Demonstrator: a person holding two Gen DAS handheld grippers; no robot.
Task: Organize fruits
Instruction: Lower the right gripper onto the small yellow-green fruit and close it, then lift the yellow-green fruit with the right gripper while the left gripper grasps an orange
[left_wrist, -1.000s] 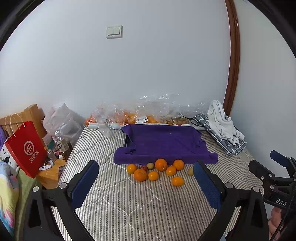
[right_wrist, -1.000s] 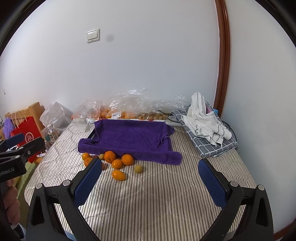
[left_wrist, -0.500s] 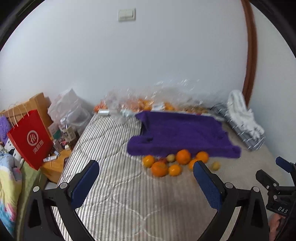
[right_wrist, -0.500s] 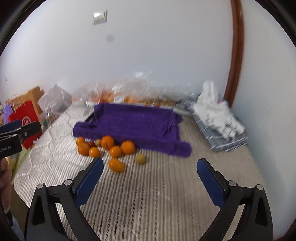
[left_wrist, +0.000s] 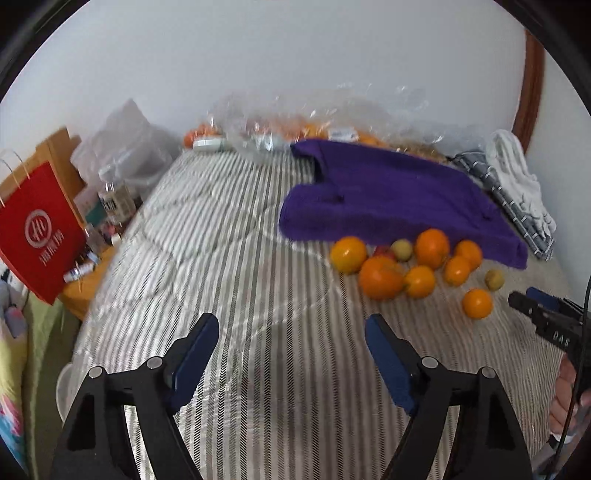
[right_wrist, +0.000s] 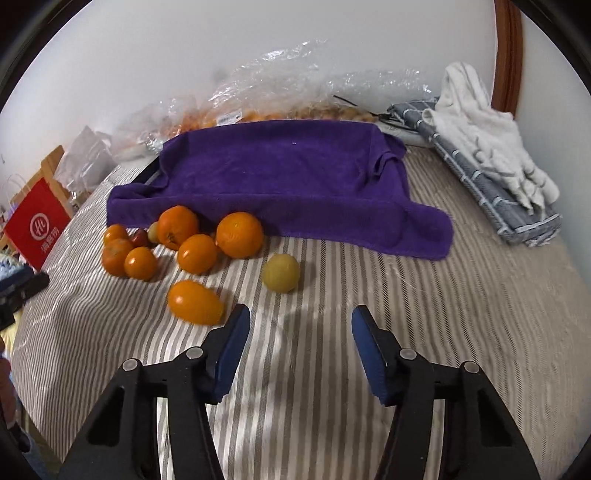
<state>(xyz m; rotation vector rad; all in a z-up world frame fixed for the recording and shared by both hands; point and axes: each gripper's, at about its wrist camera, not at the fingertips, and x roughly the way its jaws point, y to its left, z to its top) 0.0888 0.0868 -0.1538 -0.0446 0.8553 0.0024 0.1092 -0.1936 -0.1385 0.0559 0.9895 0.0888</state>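
Several orange fruits (left_wrist: 380, 276) and small yellow-green ones lie loose on the striped bed, in front of a tray draped with a purple towel (left_wrist: 388, 195). In the right wrist view the cluster (right_wrist: 236, 233) sits upper left, with an oval orange fruit (right_wrist: 195, 302) and a yellow-green fruit (right_wrist: 281, 273) nearest. My right gripper (right_wrist: 298, 328) is open and empty, just short of those two. My left gripper (left_wrist: 291, 341) is open and empty, above bare bedding left of the cluster. The right gripper's tip (left_wrist: 543, 314) shows at the left view's right edge.
Clear plastic bags of fruit (right_wrist: 295, 92) lie along the wall behind the towel (right_wrist: 280, 177). A white cloth on folded grey fabric (right_wrist: 487, 147) lies at the right. A red paper bag (left_wrist: 37, 229) and clutter stand off the bed's left side.
Both grippers have moved forward and lower toward the fruit, which looks much larger now. Both stay open; nothing was grasped.
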